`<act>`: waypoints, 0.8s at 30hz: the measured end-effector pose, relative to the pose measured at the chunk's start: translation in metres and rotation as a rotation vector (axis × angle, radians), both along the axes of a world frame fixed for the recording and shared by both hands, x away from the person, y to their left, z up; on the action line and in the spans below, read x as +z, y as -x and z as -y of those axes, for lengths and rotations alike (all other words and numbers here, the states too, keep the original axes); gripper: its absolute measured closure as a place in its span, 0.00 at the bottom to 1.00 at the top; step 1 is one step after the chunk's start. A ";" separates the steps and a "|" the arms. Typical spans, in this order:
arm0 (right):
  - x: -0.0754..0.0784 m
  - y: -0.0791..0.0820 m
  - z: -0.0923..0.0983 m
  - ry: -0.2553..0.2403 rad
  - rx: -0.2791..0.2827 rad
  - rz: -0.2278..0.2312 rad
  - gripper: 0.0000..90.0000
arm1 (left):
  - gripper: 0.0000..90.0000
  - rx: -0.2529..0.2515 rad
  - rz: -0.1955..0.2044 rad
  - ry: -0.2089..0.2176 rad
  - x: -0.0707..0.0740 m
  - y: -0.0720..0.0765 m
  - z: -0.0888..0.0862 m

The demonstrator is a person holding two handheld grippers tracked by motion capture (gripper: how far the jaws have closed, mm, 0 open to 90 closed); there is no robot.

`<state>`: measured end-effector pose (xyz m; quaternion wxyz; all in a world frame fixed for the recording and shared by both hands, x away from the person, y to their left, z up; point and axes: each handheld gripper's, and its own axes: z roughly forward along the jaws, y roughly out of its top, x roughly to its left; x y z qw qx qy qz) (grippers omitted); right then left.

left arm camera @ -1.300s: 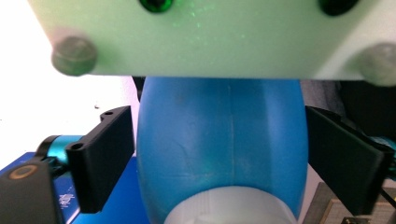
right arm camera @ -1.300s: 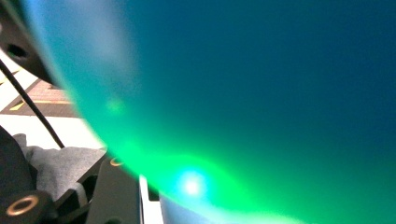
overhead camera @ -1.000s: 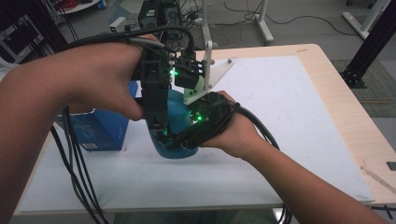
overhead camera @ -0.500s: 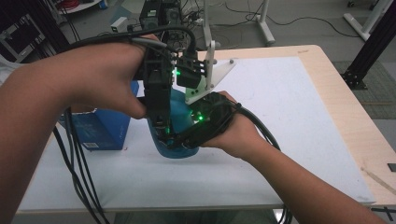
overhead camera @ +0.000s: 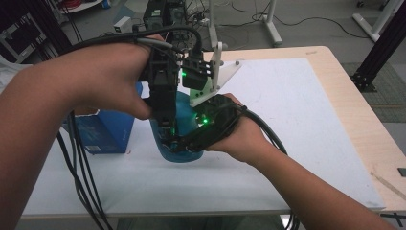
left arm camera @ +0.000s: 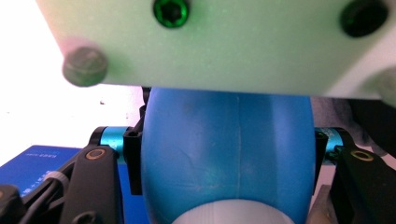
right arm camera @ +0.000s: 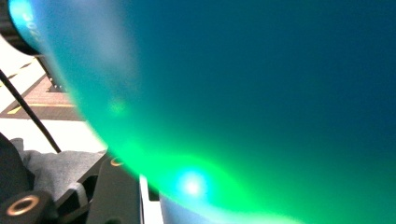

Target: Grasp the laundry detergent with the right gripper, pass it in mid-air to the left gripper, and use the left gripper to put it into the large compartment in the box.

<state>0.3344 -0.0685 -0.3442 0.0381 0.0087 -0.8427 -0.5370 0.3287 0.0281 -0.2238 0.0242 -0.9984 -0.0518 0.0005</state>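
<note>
A blue rounded bottle point(overhead camera: 185, 101) stands on the white mat point(overhead camera: 297, 105), with a pale neck point(left arm camera: 229, 215) showing in the left gripper view. My left gripper point(overhead camera: 165, 136) reaches down over it from above. Its jaws have just been closing, and its black pads point(left arm camera: 134, 163) now press on both sides of the bottle point(left arm camera: 210, 140). My right gripper point(overhead camera: 179, 143) comes in from the right, low on the bottle, and is shut on it. The bottle's blue wall point(right arm camera: 257, 93) sits very close in the right gripper view, lit green.
A blue box point(overhead camera: 103, 132) stands on the mat just left of the bottle. The right gripper's pale three-cornered plate point(overhead camera: 218, 79) rises beside the left gripper. Black cables point(overhead camera: 76, 158) hang off the table's left front. The mat's right half is open.
</note>
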 end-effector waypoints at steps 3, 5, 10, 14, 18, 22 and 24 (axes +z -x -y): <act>0.000 0.000 0.000 -0.001 -0.004 -0.001 0.52 | 0.43 0.001 0.000 0.006 0.000 0.000 0.000; 0.000 -0.001 0.001 -0.002 -0.004 -0.001 0.52 | 0.44 -0.003 0.002 0.009 0.001 0.000 0.000; 0.000 -0.001 0.002 -0.005 -0.001 -0.002 0.52 | 0.44 -0.011 0.007 0.012 0.001 -0.001 0.000; 0.001 -0.002 0.003 -0.005 0.008 -0.009 0.51 | 0.44 -0.001 -0.011 0.019 0.001 -0.002 0.000; 0.000 -0.002 0.003 -0.008 0.013 -0.014 0.50 | 0.44 -0.002 -0.016 0.020 0.002 -0.003 -0.001; 0.001 -0.002 0.005 -0.010 0.016 -0.008 0.47 | 0.44 0.008 -0.018 0.024 0.003 -0.003 -0.002; 0.002 -0.002 0.008 -0.014 0.003 -0.007 0.41 | 0.44 0.022 -0.023 0.023 0.005 -0.004 -0.004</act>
